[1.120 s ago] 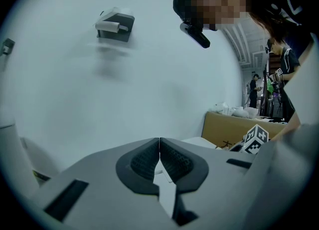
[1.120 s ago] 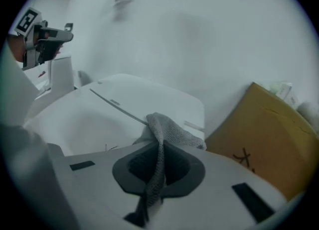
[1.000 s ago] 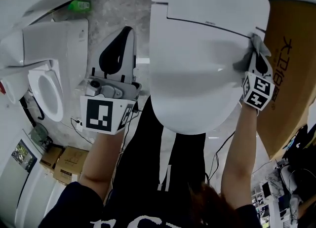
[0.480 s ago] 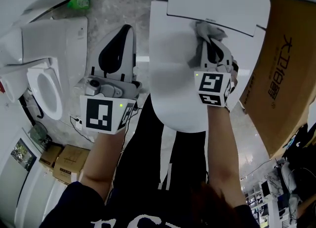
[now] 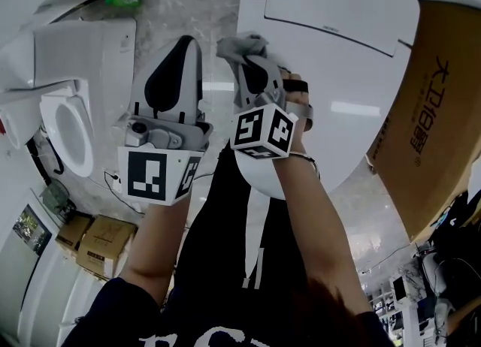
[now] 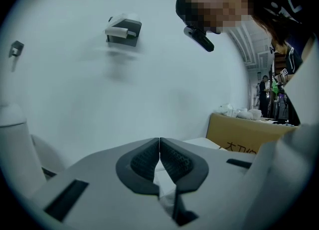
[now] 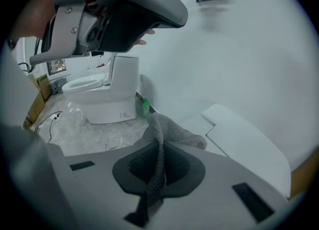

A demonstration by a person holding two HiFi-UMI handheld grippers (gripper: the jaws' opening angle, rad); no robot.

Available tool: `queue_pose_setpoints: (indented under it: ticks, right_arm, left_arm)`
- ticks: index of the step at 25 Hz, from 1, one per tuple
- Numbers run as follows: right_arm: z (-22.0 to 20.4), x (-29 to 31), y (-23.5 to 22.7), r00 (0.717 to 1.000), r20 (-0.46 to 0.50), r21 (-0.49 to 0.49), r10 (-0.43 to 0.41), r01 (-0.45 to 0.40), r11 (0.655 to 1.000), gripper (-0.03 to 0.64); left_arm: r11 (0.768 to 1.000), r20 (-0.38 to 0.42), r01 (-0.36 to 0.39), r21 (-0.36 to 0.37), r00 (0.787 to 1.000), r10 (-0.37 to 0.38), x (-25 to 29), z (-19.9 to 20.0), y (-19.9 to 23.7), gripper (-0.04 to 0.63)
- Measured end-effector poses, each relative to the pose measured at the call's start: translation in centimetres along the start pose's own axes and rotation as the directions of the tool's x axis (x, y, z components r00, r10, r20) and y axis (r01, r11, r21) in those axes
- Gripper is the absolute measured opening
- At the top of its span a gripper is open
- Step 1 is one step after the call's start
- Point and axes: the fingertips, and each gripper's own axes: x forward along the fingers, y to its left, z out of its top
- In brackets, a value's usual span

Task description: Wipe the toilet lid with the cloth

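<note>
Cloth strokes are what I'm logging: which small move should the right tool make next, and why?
Probably sweep the right tool rightward across the toilet lid, cloth pressed down. Its jaws pinch the cloth at the lid's left edge, so most of the lid's surface lies to the right.

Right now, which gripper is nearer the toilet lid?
Right. The right gripper, shut on the cloth, is at the toilet lid's left edge; the left gripper is off to the lid's left, above the floor, jaws together.

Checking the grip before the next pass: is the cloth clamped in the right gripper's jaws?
Yes, the grey cloth is pinched between the shut jaws of the right gripper, hanging down between its pads.
</note>
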Motion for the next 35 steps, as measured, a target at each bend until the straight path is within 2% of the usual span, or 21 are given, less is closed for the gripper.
queue_pose_setpoints:
  ticks: [4,7,10,14,18,20,22,24,26,30,35]
  right_arm:
    - [-2.2,-1.7,-0.7,1.0,0.013,-0.012,0.003,-0.003,1.0,0.025]
    - [-5.7,-4.3,-3.7,0.997,-0.014,0.069,-0.075,0.076,0.995,0.025]
    - [-10.1,-7.5,-7.9,0.98,-0.076,0.139,-0.184,0.193,0.971,0.025]
    - [-17.0,-12.4,-13.8,0.925,-0.195,0.226,-0.325,0.365,0.903,0.025]
    - [-23.1,-16.9,-18.4,0.851,-0.296,0.312,-0.434,0.516,0.798,0.025]
    - [-24.8,-18.3,-19.3,0.825,-0.323,0.339,-0.463,0.558,0.758,0.025]
    - [-25.3,-18.8,-19.1,0.815,-0.336,0.343,-0.471,0.572,0.745,0.025]
    - [-25.1,-18.7,-18.4,0.815,-0.337,0.345,-0.47,0.572,0.744,0.025]
    - [-24.1,-18.1,-17.3,0.829,-0.318,0.336,-0.46,0.552,0.763,0.024]
    - [-19.3,-14.7,-13.4,0.891,-0.237,0.303,-0.389,0.448,0.841,0.023]
    - [-12.5,-9.6,-8.2,0.951,-0.12,0.259,-0.284,0.306,0.916,0.025]
  left_arm:
    - [1.0,-0.006,0.007,-0.001,1.0,-0.007,-0.3,-0.3,-0.4,0.021]
    - [1.0,-0.005,0.011,-0.002,1.0,-0.011,-0.5,-0.3,-0.5,0.021]
    - [1.0,-0.003,0.013,-0.003,1.0,-0.013,-0.6,-0.4,-0.7,0.021]
    - [1.0,0.001,0.021,-0.001,1.0,-0.021,-0.7,-0.3,-1.2,0.021]
    - [1.0,0.004,0.025,0.0,1.0,-0.025,-1.0,-0.4,-1.6,0.021]
    - [1.0,0.004,0.026,-0.002,1.0,-0.026,-1.1,-0.6,-2.0,0.021]
    - [1.0,0.001,0.027,-0.006,1.0,-0.027,-1.3,-0.7,-2.3,0.021]
    - [1.0,-0.001,0.031,-0.008,1.0,-0.031,-1.5,-0.8,-2.7,0.021]
    - [0.999,-0.002,0.034,-0.008,0.999,-0.034,-1.5,-0.9,-3.1,0.021]
    - [1.0,0.004,0.03,-0.007,1.0,-0.03,-1.7,-0.7,-3.2,0.021]
    - [1.0,0.003,0.027,-0.001,1.0,-0.027,-2.1,-0.6,-3.1,0.021]
